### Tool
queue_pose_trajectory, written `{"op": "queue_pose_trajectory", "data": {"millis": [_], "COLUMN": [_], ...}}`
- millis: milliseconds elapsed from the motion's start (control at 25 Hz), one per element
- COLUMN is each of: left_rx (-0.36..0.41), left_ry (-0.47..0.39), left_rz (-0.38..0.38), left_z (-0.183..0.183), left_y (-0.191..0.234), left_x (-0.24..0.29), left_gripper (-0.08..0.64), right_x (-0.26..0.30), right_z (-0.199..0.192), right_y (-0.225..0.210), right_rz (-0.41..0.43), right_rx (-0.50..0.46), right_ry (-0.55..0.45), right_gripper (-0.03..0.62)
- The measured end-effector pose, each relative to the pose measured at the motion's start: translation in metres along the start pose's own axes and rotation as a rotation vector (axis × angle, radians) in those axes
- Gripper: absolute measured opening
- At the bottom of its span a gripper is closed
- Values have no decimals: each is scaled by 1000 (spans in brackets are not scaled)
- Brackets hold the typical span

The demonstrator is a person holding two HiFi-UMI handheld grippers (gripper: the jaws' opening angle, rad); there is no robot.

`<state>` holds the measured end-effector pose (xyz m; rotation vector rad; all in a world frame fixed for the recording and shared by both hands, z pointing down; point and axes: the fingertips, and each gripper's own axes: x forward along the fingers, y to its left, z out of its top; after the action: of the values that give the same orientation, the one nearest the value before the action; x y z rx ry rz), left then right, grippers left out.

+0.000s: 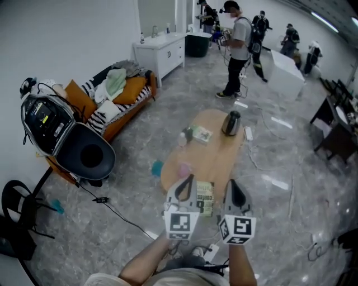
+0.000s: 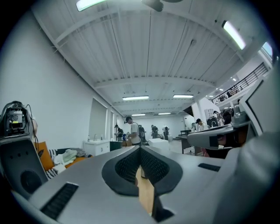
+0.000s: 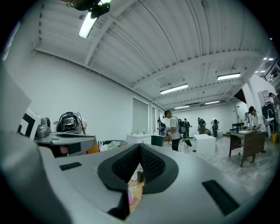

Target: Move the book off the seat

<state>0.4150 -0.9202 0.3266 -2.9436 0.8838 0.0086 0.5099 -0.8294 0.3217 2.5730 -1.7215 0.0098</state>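
Head camera sits high, peering steeply down onto the oval light-wood counter [image 1: 210,151]. Both gripper views ride low, close behind their own fingers [image 2: 122,169], facing level across the room. All three catch the standing person in the white shirt [image 1: 238,39].

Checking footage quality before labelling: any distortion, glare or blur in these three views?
Head view: heavy fisheye bending, dark corners, even lighting, wooden table sharp. Left gripper view: round black vignette, ceiling light blown out white. Right gripper view: same vignette, ceiling strip light glaring.
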Motion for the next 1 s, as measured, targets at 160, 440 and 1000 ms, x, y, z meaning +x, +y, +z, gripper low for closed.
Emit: {"op": "queue_pose_trajectory", "data": {"millis": [160, 440, 1000], "left_rx": [-4, 13, -12], "left_ry": [-78, -54, -54], "left_rz": [12, 23, 34], "left_z": [19, 22, 23], "left_y": [-3, -3, -10], "left_x": [-6, -3, 2], "left_gripper": [3, 3, 3], "right_x": [-5, -3, -2], "right_z": [17, 31, 33], "right_y": [0, 2, -17], "right_rz": [15, 42, 32], "right_rx": [-21, -38, -29], "right_ry": [-36, -66, -70], "right_gripper": [5, 5, 5]}}
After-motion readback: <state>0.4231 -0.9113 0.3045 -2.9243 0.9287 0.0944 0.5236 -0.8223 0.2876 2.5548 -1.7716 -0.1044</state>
